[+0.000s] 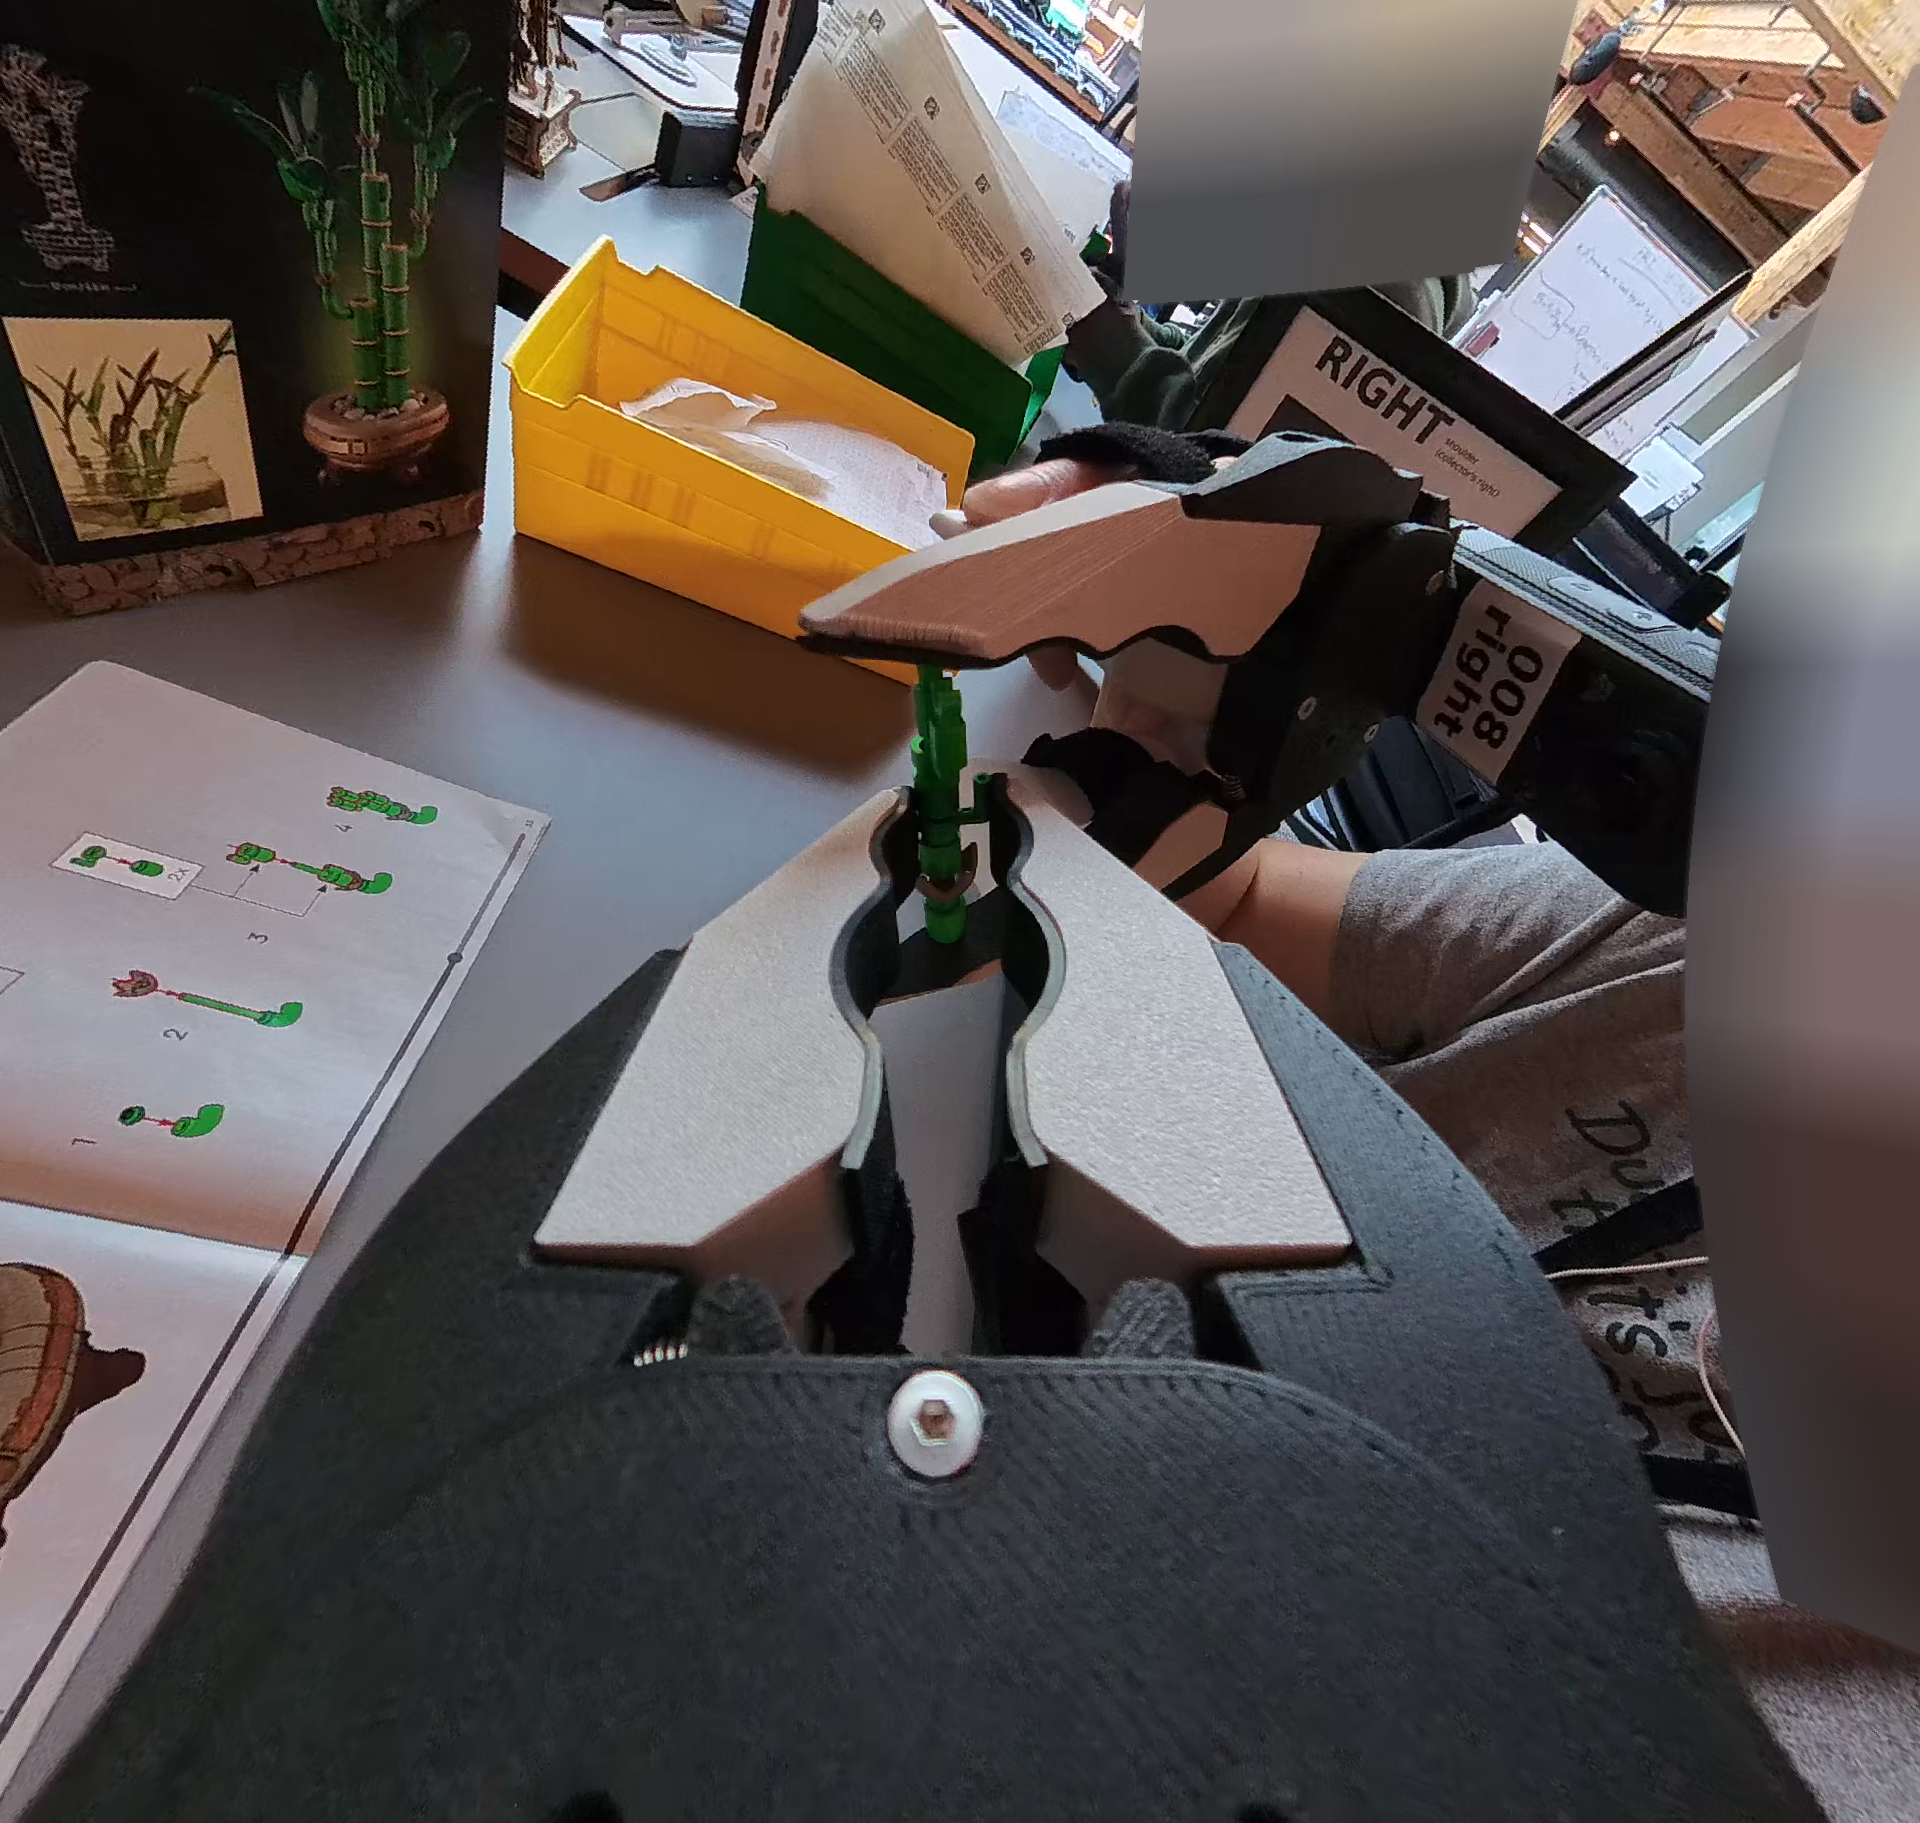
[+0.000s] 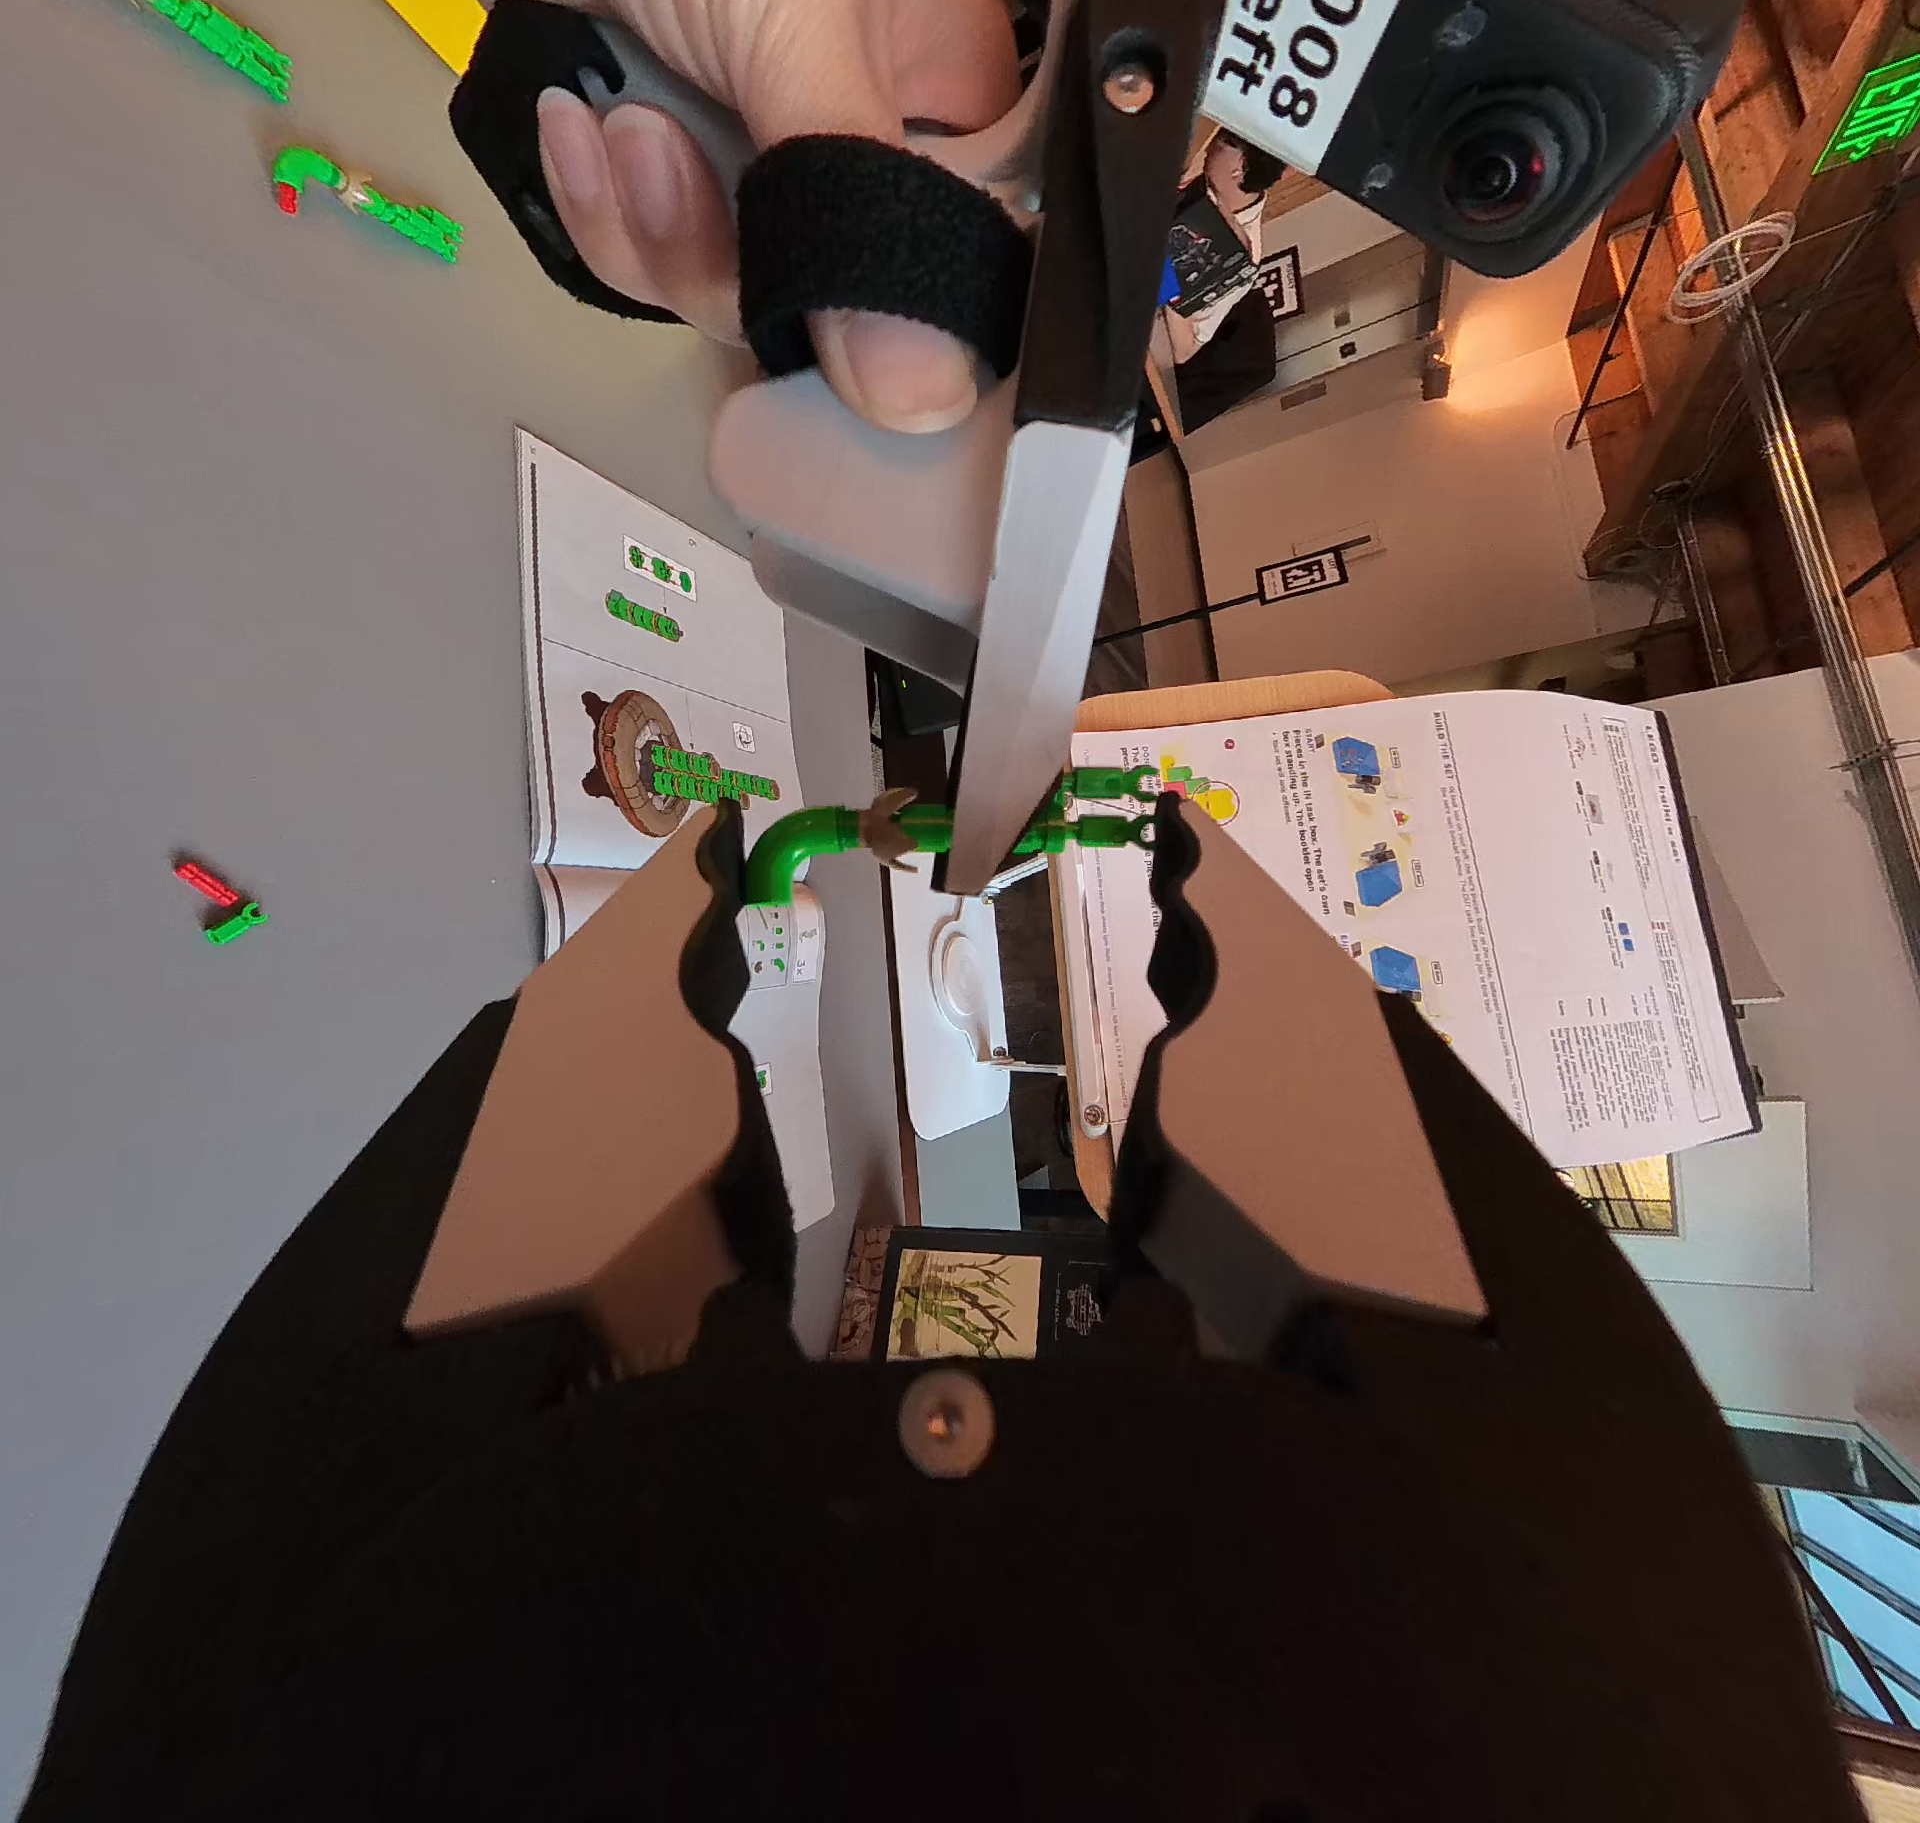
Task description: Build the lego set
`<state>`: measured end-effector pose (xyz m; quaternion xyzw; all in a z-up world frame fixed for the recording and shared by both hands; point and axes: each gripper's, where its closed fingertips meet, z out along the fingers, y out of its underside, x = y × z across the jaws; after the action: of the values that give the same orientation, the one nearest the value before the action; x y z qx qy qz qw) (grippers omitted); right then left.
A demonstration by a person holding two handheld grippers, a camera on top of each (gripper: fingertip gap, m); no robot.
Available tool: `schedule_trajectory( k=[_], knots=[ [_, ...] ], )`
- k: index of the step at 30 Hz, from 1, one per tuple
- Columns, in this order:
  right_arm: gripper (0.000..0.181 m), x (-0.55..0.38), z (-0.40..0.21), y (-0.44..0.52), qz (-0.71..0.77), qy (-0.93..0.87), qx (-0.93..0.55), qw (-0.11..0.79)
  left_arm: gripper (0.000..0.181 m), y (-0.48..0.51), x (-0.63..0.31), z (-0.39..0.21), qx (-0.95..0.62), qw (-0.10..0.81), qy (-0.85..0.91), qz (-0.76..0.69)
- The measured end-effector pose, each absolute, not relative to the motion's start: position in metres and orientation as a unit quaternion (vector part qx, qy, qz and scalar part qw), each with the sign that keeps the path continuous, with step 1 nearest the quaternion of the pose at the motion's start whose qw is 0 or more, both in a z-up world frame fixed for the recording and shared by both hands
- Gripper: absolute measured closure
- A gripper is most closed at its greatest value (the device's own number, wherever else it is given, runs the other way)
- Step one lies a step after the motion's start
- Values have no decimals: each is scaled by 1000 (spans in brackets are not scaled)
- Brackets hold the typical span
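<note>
A thin green Lego stalk (image 1: 938, 755) with a brown collar and a bent elbow end is held above the grey table (image 1: 623, 734). My left gripper (image 1: 945, 817) is shut on its middle. In the right wrist view the stalk (image 2: 831, 831) lies crosswise between my right gripper's (image 2: 945, 828) wide-set fingers. The elbow end touches one finger, the clip end the other. The right gripper's upper finger (image 1: 1039, 578) presses on the stalk's top in the left wrist view. The left gripper's finger (image 2: 1029, 651) crosses the stalk from above.
An open instruction booklet (image 1: 239, 942) lies at the left. The set's box (image 1: 239, 215), a yellow bin (image 1: 675, 485) and a green paper holder (image 1: 883, 319) stand behind. Two finished stalks (image 2: 156, 7) (image 2: 374, 204) and small red and green pieces (image 2: 223, 900) lie on the table. Only a small space, under 4 cm, lies between the two pairs of fingers.
</note>
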<state>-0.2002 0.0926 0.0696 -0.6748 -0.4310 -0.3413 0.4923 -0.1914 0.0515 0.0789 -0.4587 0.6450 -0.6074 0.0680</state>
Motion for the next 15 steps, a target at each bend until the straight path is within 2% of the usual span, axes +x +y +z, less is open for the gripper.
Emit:
schedule_trajectory(
  k=[15],
  knots=[
    [106, -200, 69, 93, -348, -432, -674, 488, 170, 52, -191, 79, -460, 70, 644, -606]
  ],
)
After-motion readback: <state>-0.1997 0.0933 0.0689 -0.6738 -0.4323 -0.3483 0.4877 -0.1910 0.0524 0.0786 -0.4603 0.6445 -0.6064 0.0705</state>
